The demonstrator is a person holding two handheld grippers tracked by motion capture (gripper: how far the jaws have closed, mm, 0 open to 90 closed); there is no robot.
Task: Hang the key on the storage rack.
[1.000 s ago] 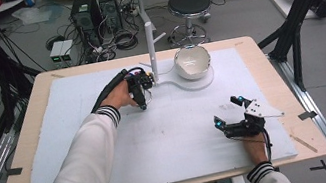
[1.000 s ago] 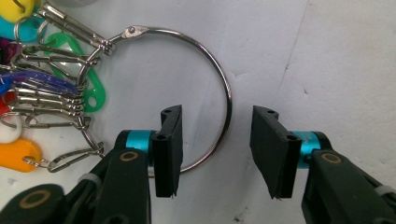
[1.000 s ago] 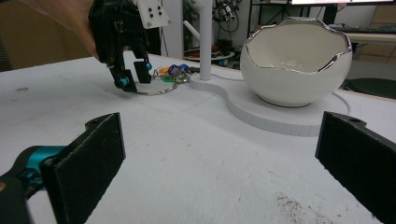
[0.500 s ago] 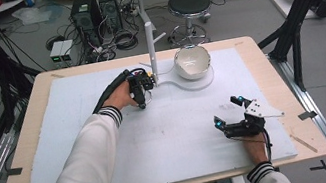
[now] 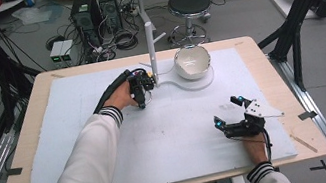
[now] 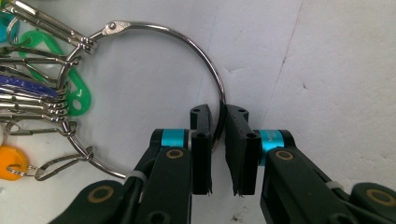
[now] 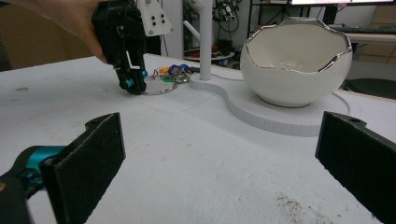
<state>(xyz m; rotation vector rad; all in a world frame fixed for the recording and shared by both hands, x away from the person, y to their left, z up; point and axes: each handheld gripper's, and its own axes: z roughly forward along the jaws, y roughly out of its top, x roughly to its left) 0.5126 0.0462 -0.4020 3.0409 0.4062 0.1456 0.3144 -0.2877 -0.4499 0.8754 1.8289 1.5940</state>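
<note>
A large metal key ring (image 6: 198, 52) lies on the white mat, carrying several keys and coloured tags (image 6: 37, 88) at its far side. My left gripper (image 6: 218, 114) straddles the ring's wire, with the jaws closed to a narrow gap on it. From above, that gripper (image 5: 140, 95) points down at the mat beside the white post (image 5: 151, 48). In the right gripper view it (image 7: 132, 84) touches the ring, with the keys (image 7: 170, 72) behind. My right gripper (image 5: 228, 111) rests near the front right, open wide with nothing between its pads (image 7: 222, 154).
A white eggshell-shaped bowl (image 5: 192, 61) with a jagged silver rim stands on a flat white base (image 5: 200, 84) that also carries the post. The bowl (image 7: 296, 60) is straight ahead of the right gripper. The white mat (image 5: 170, 141) covers most of the wooden table (image 5: 28, 145).
The left hand and gripper have shifted very slightly toward the front at the key ring. The right gripper has stayed in place, still open.
</note>
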